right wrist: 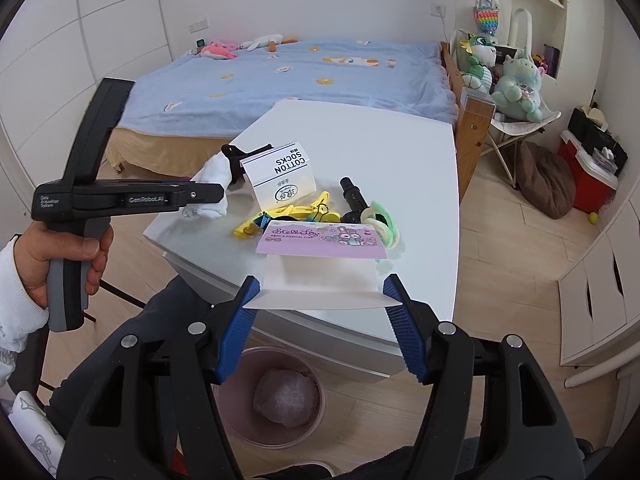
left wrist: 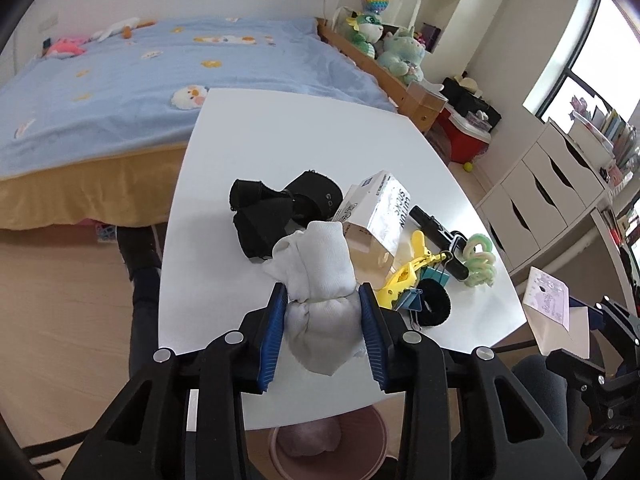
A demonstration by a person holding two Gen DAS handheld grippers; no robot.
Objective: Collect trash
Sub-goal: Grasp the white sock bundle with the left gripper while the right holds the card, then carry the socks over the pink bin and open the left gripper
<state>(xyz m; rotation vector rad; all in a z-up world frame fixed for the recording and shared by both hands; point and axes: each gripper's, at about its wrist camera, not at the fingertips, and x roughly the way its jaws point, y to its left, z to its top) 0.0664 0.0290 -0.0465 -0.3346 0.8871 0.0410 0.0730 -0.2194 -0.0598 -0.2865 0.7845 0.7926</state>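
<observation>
White socks (left wrist: pixel 320 276) are set at the table's (left wrist: pixel 280 140) near edge, black socks (left wrist: pixel 276 212) behind, sock box (left wrist: pixel 376 212) to their right, bin (right wrist: pixel 276 396) on the floor below.

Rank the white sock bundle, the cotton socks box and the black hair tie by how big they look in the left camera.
1. White sock bundle, though it is nearest the camera, so its lead is unsure.
2. Cotton socks box.
3. Black hair tie.
</observation>
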